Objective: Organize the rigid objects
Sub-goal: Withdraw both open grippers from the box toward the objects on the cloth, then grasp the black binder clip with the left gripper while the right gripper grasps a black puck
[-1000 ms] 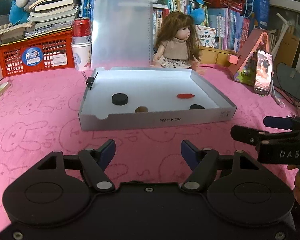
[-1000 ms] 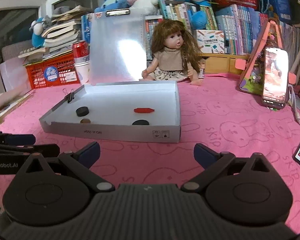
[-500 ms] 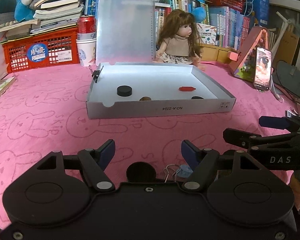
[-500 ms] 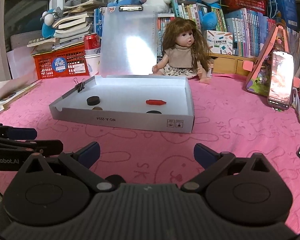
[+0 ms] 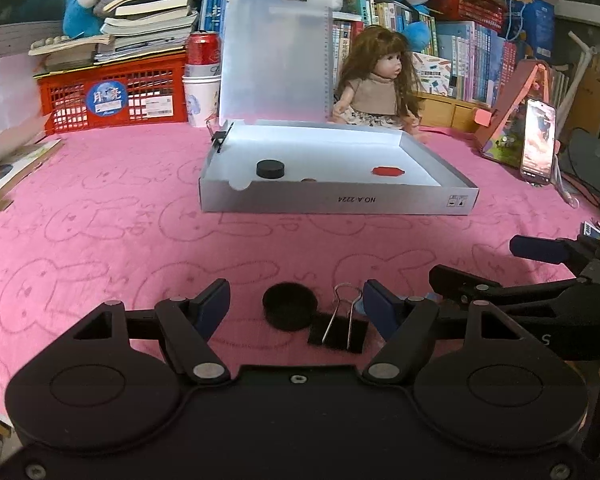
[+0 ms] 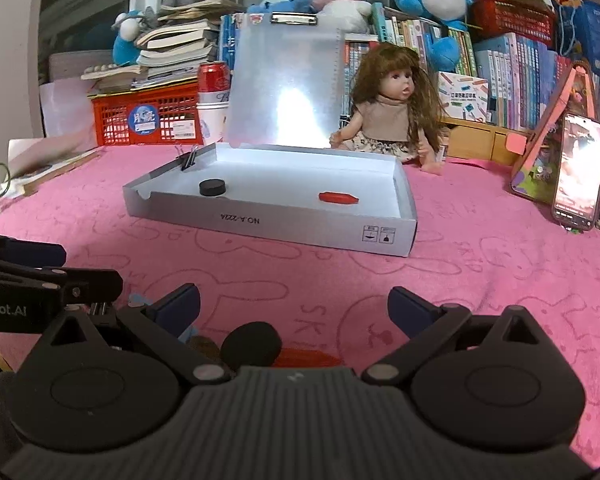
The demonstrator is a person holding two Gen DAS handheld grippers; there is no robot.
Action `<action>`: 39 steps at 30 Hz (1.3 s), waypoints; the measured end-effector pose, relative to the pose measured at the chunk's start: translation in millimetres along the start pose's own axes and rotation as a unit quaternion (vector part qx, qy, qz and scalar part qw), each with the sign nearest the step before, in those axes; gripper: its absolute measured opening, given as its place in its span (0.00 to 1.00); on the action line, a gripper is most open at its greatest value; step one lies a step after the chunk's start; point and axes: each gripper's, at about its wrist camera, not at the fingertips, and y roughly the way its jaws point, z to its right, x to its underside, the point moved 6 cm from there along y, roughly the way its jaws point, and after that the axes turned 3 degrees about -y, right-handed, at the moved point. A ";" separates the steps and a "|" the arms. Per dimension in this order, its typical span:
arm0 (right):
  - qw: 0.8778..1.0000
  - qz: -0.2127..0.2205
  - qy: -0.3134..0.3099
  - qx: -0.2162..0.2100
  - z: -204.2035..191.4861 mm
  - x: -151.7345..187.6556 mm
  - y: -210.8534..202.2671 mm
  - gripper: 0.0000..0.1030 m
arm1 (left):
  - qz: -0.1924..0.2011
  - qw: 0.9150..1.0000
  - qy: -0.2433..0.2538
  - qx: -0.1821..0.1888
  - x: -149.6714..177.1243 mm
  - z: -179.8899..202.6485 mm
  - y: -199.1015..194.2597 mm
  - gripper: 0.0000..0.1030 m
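Near edge of the pink cloth [image 5: 100, 248], both my grippers low, side by side. Left gripper [image 5: 296, 306]: jaws wide apart, nothing held. Between its fingertips lie a black cap [image 5: 290, 311] and, just beside it on the right, a binder clip [image 5: 340, 330] with wire handles pointing away from me. Right gripper [image 6: 294, 306]: jaws also spread, empty. Another black cap [image 6: 251, 344] sits just in front of its body, a red piece [image 6: 308, 357] touching or nearly touching it; partly hidden, can't tell which.

Tray [image 5: 340, 200] stands well ahead, already holding a black cap [image 5: 270, 169] and a red piece [image 5: 388, 171]. Clip [image 5: 219, 139] on its left wall.

Step in hand, as I judge it: pick up the cap under my left jaws. To do it well: centre on the cap, keep my right finger between cap and binder clip so the clip isn't pinched too, drop low, close across the rim. Cap is shallow and may slip if gripped high.
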 end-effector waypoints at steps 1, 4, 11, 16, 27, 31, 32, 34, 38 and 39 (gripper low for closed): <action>1.000 0.002 -0.004 0.002 -0.7 0.5 -0.5 1.00 | 0.000 1.000 0.000 -0.004 2.0 -0.3 -1.2 0.70; 1.000 0.008 -0.014 0.016 -1.3 3.7 -2.8 1.00 | 0.002 1.000 0.002 -0.007 5.5 -1.1 -3.7 0.70; 1.000 0.015 0.009 0.024 2.7 11.0 -12.8 0.96 | 0.012 1.000 0.020 -0.010 7.9 -3.5 -7.5 0.61; 0.999 0.029 -0.004 0.029 -2.3 15.4 -27.0 0.82 | -0.001 1.000 0.004 0.012 13.7 -4.4 -16.1 0.44; 0.999 0.029 -0.031 0.019 -17.8 18.8 -28.9 0.60 | -0.001 0.999 0.030 0.023 22.7 14.1 -9.1 0.39; 0.999 0.023 -0.031 0.013 -17.5 23.0 -29.1 0.53 | 0.003 0.999 0.035 0.020 23.3 17.2 -4.1 0.39; 0.999 0.021 -0.032 0.012 -17.1 24.3 -28.5 0.52 | 0.004 0.999 0.035 0.020 22.6 17.4 -3.1 0.39; 0.999 0.019 -0.034 0.012 -16.3 26.5 -26.2 0.53 | 0.006 0.999 0.036 0.019 21.8 17.6 -1.1 0.39; 0.999 0.024 -0.038 0.008 -18.2 23.5 -22.1 0.52 | 0.006 0.999 0.040 0.012 21.8 16.7 2.6 0.39; 0.999 0.025 -0.038 0.006 -19.2 22.6 -20.5 0.51 | 0.004 0.999 0.036 0.012 21.9 15.8 3.2 0.39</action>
